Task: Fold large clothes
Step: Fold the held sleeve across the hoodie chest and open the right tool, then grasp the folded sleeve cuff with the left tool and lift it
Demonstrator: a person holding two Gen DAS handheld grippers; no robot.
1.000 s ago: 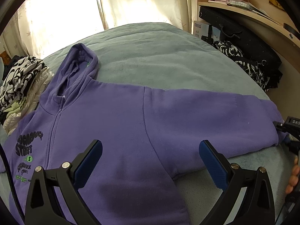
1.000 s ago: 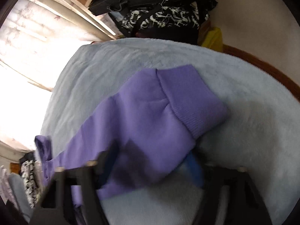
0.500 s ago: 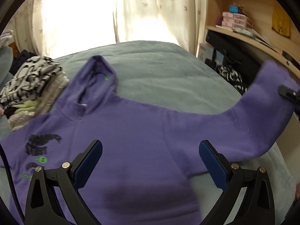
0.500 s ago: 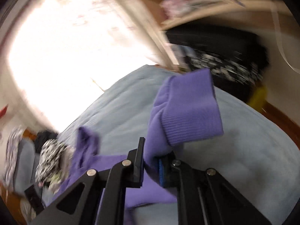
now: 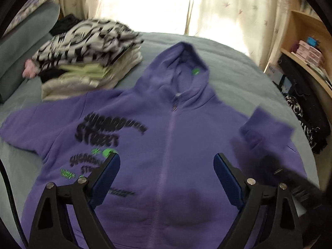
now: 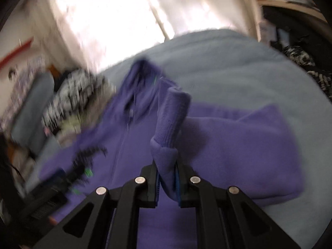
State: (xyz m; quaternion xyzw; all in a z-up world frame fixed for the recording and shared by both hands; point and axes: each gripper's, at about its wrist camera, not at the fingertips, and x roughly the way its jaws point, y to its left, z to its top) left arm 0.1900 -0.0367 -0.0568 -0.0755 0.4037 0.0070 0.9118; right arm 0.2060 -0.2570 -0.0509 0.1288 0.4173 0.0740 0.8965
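Bed [image 5: 228, 66]: purple hoodie [image 5: 166, 145] laid flat. Right gripper [image 6: 167, 183] fingers pinching sleeve cuff [image 6: 173, 116]; left gripper [image 5: 166, 178] fingers wide, empty. Risk: cuff slips free, sleeve bunches.

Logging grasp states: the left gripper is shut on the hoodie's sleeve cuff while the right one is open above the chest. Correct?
Sides swapped. The right wrist view shows the right gripper shut on the cuff; the left gripper is open above the hoodie chest.

a home bedroom: a grey-blue bed [image 5: 228, 78], sunlit patterned curtains [image 5: 234, 10] behind it, a pile of folded clothes [image 5: 87, 54], wooden shelves [image 5: 307, 47] with boxes.
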